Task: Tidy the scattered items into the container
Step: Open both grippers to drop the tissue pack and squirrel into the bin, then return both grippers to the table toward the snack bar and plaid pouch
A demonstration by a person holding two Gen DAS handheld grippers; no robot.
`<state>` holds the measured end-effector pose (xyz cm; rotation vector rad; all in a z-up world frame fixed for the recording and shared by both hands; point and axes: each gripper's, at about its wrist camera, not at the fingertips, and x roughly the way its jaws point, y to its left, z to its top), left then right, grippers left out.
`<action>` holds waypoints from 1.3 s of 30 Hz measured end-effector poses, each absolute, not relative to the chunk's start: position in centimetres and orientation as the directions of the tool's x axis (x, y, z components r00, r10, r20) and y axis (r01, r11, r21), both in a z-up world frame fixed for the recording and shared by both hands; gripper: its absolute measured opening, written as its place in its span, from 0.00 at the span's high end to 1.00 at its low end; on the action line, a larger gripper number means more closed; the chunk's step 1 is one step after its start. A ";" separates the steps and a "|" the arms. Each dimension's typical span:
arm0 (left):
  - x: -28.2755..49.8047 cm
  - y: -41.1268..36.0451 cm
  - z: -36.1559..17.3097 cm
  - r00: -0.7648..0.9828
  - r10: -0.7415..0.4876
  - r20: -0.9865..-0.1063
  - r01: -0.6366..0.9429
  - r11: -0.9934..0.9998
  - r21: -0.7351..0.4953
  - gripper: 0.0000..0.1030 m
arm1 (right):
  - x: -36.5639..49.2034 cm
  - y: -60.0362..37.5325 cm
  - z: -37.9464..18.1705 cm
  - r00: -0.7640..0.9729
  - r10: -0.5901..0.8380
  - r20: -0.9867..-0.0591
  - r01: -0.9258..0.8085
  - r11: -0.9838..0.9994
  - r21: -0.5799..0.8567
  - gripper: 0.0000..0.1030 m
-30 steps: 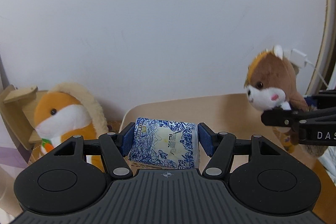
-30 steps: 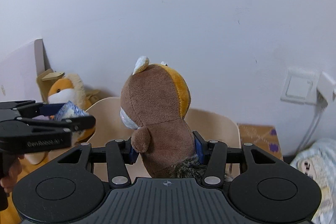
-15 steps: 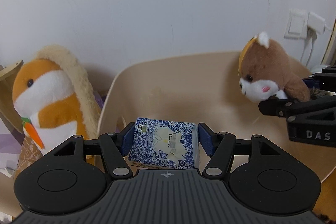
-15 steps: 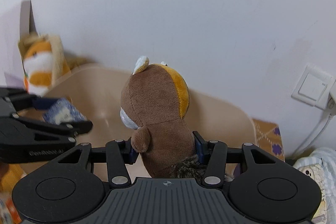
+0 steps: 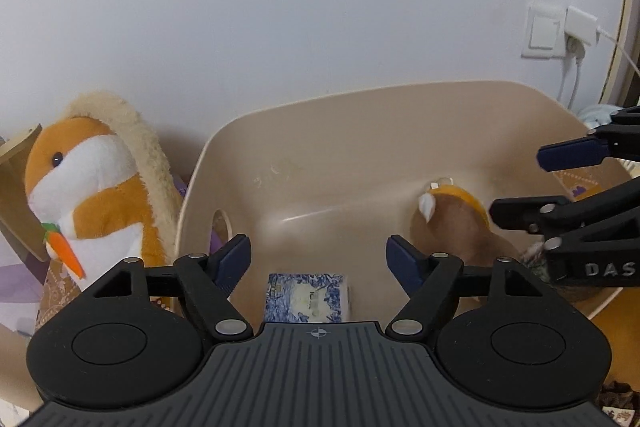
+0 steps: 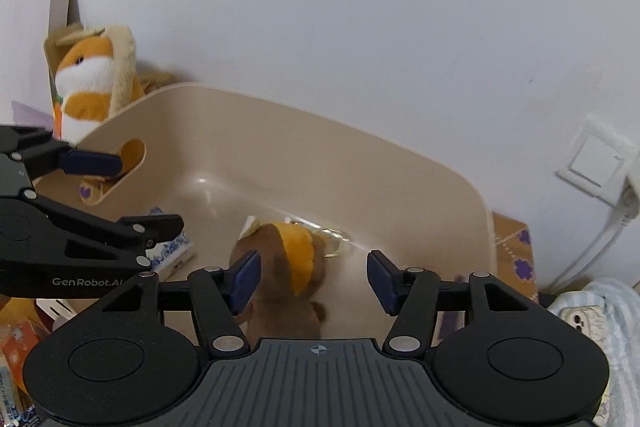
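While both tools hang over the beige plastic tub (image 5: pixel 304 131), their printed lettering is the clearest writing on show: the left gripper (image 6: pixel 136 195), seen from the right wrist camera, carries "GenRobot.AI" in pale letters along its black arm, cut off at the edge of the other tool's body, and the right gripper (image 5: pixel 520 183), seen from the left wrist camera, shows only "DAS" before the frame ends. Each has matte black arms, ribbed grey housing, round silver rivets and dark blue flat pads (image 5: pixel 236 259), and on each the jaws stand wide apart with nothing between them. Inside the tub, which is smooth, glossy and round-cornered with an oval handle cut-out in its left wall, lies the tissue pack (image 5: pixel 306 297), a soft rectangular packet printed with a blue-and-white floral pattern; its small label text is too blurred to read. Beside it to the right on the tub floor lies the brown plush toy (image 6: pixel 280 267), short-piled, with an orange patch and a white-tipped ear, blurred in both views. Outside the tub's left wall stands an orange-and-white plush hamster (image 5: pixel 88 195) with a shaggy cream tail and a felt carrot. On the white wall sits a square wall switch (image 5: pixel 544 33) next to a white plug (image 5: pixel 580 29) with a trailing cable.
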<state>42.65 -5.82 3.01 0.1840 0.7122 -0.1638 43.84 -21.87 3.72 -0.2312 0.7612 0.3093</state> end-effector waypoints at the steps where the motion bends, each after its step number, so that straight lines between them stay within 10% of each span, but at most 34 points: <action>1: 42.3 -5.7 3.2 0.752 -0.091 -0.653 0.212 0.971 0.109 0.25 | 43.5 -22.0 4.0 0.690 0.192 -0.698 -0.354 0.930 -0.094 0.37; 22: 31.9 -0.7 7.9 0.852 -0.074 -0.519 0.147 0.984 0.101 0.19 | 32.0 -27.0 8.1 0.777 0.294 -0.557 -0.319 0.946 0.055 0.25; 39: 21.3 4.2 2.4 0.789 0.012 -0.614 0.052 0.995 0.086 0.18 | 20.8 -28.0 5.8 0.789 0.299 -0.537 -0.377 0.925 -0.040 0.10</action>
